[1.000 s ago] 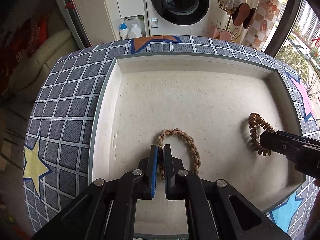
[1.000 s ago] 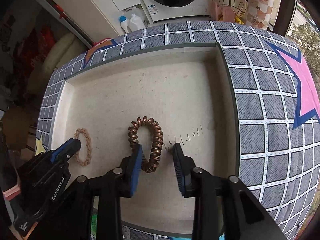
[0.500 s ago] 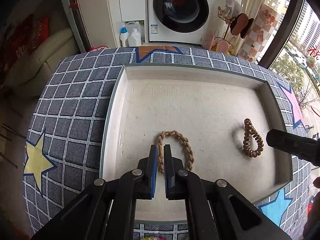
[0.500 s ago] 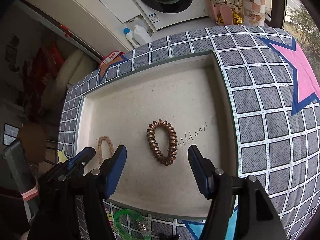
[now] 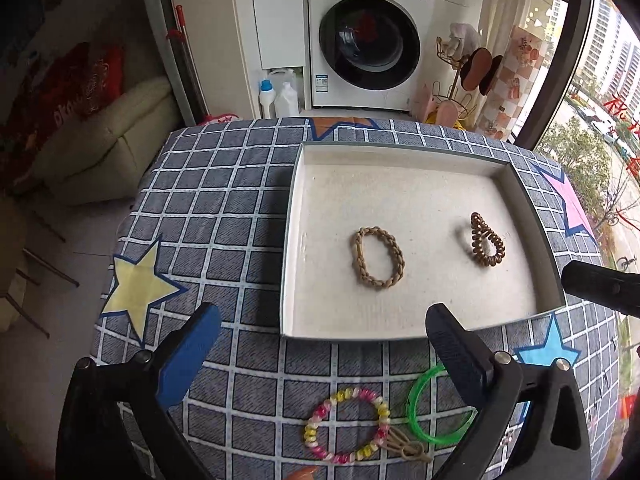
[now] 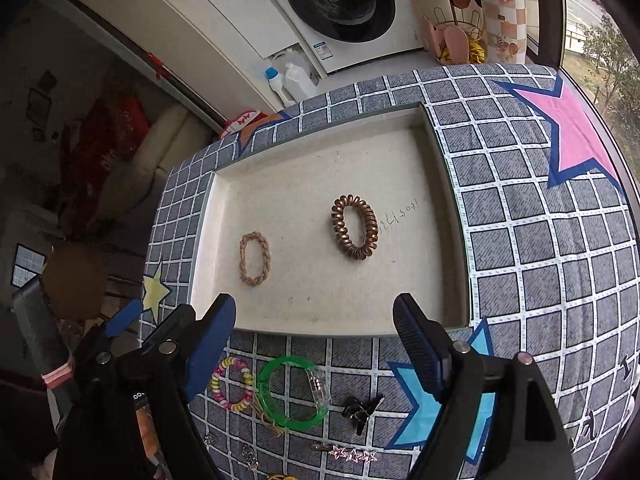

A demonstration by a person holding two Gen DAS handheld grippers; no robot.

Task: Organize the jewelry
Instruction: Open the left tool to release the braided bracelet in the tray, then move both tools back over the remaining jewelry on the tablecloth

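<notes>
A white tray (image 5: pixel 292 240) (image 6: pixel 208 216) lies on the checked cloth. In it are a tan braided band (image 5: pixel 378 258) (image 6: pixel 254 258) on the left and a copper spiral hair tie (image 5: pixel 486 245) (image 6: pixel 355 227) on the right. My left gripper (image 5: pixel 324 336) is open and empty, raised over the tray's near edge. My right gripper (image 6: pixel 316 324) is open and empty, also at the near edge. In front of the tray lie a pink-yellow bead bracelet (image 5: pixel 346 424) (image 6: pixel 233 384), a green bangle (image 5: pixel 438 408) (image 6: pixel 294 392) and a black clip (image 6: pixel 360 408).
Small sparkly clips (image 6: pixel 352 455) lie at the cloth's front edge. The right gripper's tip (image 5: pixel 600 287) shows at the left view's right side. A washing machine (image 5: pixel 368 36), bottles (image 5: pixel 280 96) and a sofa (image 5: pixel 100 144) stand beyond the table.
My left gripper has opened and let go of the braided band, which now lies in the tray. Both grippers have pulled back and up from the tray, the right opening wider.
</notes>
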